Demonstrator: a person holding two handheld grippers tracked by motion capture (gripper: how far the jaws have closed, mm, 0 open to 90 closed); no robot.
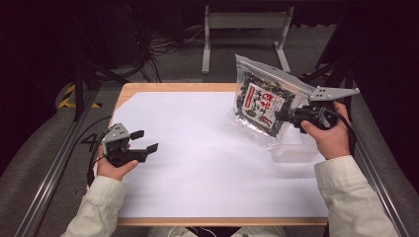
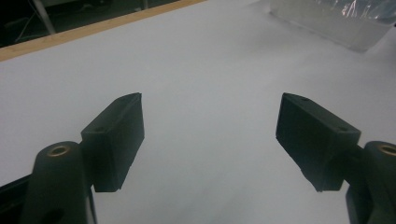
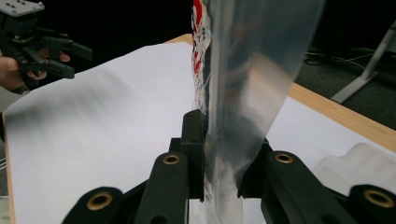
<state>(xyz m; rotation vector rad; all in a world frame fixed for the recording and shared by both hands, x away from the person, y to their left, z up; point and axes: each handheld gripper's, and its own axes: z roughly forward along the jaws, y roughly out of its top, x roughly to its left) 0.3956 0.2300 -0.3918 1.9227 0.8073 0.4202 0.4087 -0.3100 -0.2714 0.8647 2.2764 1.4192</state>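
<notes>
The right gripper (image 1: pixel 286 116) pinches the snack bag (image 1: pixel 261 104) up over the clear tray (image 1: pixel 296 152) near the tabletop's right edge, not yet put in; the left gripper (image 1: pixel 145 140) waits wide apart.

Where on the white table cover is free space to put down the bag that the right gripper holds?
The white table cover is bare across its middle and near edge, between the open left hand-held gripper and the clear plastic tray. The right side is crowded: there the right hand-held gripper clamps the clear printed snack bag above that tray.
</notes>
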